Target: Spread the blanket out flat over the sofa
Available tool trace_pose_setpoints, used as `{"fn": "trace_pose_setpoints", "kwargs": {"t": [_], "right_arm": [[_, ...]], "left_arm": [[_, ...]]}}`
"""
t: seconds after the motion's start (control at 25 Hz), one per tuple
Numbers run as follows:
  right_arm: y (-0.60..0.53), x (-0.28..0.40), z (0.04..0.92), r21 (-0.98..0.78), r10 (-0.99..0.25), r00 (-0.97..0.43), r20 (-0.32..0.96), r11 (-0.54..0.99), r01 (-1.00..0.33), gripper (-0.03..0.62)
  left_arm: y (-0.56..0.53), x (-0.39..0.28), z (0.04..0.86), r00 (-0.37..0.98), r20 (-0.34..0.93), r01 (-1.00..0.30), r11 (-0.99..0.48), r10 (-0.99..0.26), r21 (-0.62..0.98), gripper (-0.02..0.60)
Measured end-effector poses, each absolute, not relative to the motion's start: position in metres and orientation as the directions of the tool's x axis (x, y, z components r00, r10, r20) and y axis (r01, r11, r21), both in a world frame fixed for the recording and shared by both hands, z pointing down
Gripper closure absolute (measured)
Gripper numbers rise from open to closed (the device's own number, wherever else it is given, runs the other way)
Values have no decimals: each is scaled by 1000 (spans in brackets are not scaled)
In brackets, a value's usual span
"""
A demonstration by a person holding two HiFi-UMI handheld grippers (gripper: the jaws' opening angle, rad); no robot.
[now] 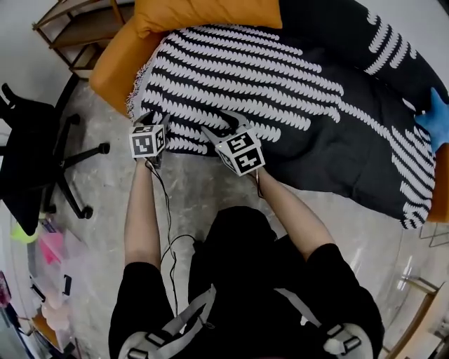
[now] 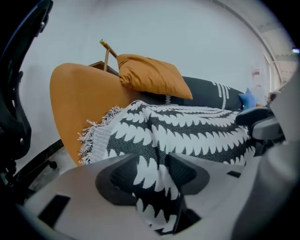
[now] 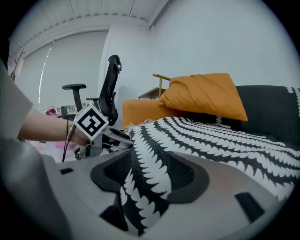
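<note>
The black-and-white woven blanket (image 1: 280, 105) lay draped over the seat of the orange sofa (image 1: 116, 59). Its fringed end sat near the armrest and its long side hung over the sofa's front edge. It looked soft, limp and fairly light, a loose knit that would sag and fold rather than hold a shape, and would likely cling to the upholstery rather than slide. The hem along the front edge seemed the best place to hold it, with the two grips well apart so the cloth pulls taut.

The left gripper (image 1: 149, 120) pinched a bunched fold of that hem near the fringed corner. The right gripper (image 1: 226, 125), just beside it along the same edge, pinched another fold between its pads. An orange cushion (image 1: 207, 12) rested at the sofa's back corner, on the blanket's far edge. A black office chair (image 1: 42, 154) stood on the floor beyond the armrest.
</note>
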State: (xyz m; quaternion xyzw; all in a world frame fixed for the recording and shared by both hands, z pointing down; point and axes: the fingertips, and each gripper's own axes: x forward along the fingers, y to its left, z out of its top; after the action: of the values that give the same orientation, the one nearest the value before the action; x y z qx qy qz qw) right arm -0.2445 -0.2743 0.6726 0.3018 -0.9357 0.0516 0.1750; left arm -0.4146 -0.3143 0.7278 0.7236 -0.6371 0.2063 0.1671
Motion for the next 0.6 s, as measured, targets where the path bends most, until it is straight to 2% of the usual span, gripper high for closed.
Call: {"fn": "trace_pose_setpoints", "kwargs": {"t": [0.16, 0.24, 0.28, 0.48, 0.6], "right_arm": [[-275, -259, 672, 10, -550, -757, 353, 811, -585, 342], [-271, -263, 673, 19, -549, -757, 354, 814, -581, 342], [-269, -264, 673, 23, -549, -757, 355, 814, -580, 342], [-270, -254, 660, 38, -571, -749, 337, 803, -595, 342], [-271, -238, 664, 33, -584, -735, 345, 790, -612, 342]], "left_arm": [[-317, -405, 725, 116, 488, -985, -165, -865, -59, 423], [-315, -405, 725, 95, 483, -981, -163, -870, -101, 512], [-313, -406, 727, 84, 483, -981, -158, -871, -116, 528], [-303, -423, 729, 31, 462, -987, -100, -886, -126, 545], [-298, -424, 730, 83, 419, -993, -112, -904, -46, 543]]}}
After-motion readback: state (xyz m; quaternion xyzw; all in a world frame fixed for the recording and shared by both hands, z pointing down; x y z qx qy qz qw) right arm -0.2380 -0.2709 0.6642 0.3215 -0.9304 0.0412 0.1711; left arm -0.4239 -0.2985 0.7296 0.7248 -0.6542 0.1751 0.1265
